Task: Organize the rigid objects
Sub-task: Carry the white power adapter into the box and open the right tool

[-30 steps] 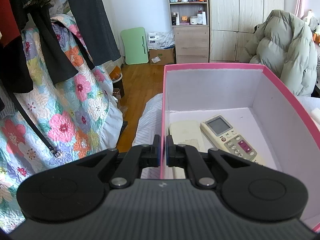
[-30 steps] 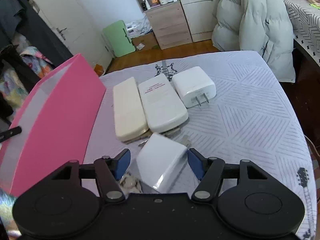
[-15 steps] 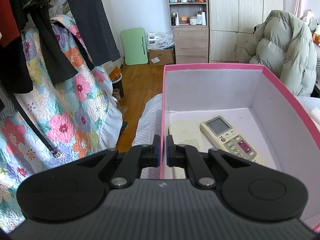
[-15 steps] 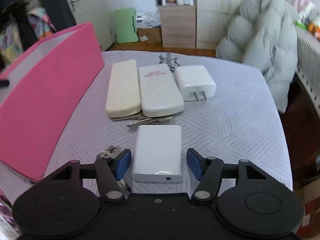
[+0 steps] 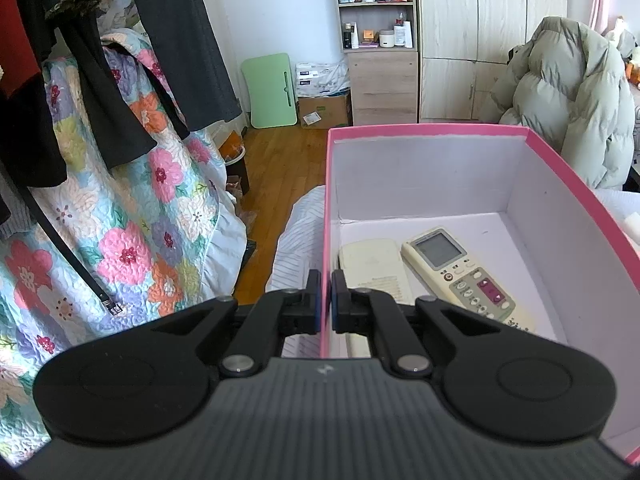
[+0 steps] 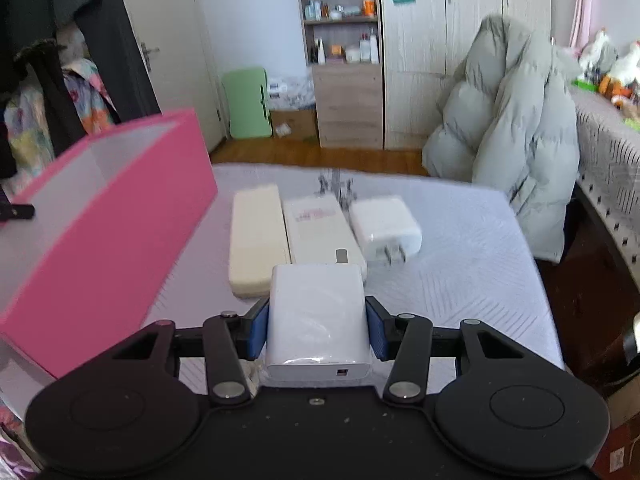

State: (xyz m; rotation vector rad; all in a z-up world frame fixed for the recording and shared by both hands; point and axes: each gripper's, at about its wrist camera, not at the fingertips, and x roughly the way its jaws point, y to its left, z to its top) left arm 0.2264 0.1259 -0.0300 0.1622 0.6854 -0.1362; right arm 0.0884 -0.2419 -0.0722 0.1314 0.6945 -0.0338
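My right gripper has just been closing; its blue pads now pinch the white rectangular plastic charger block squarely between them. My left gripper clamps the pink cardboard box wall.

A table covered in a pale cloth with a line pattern carries the pink box on its left part. Just right of the box lie a cream remote, a white remote face down touching it, and a white plug adapter, side by side.
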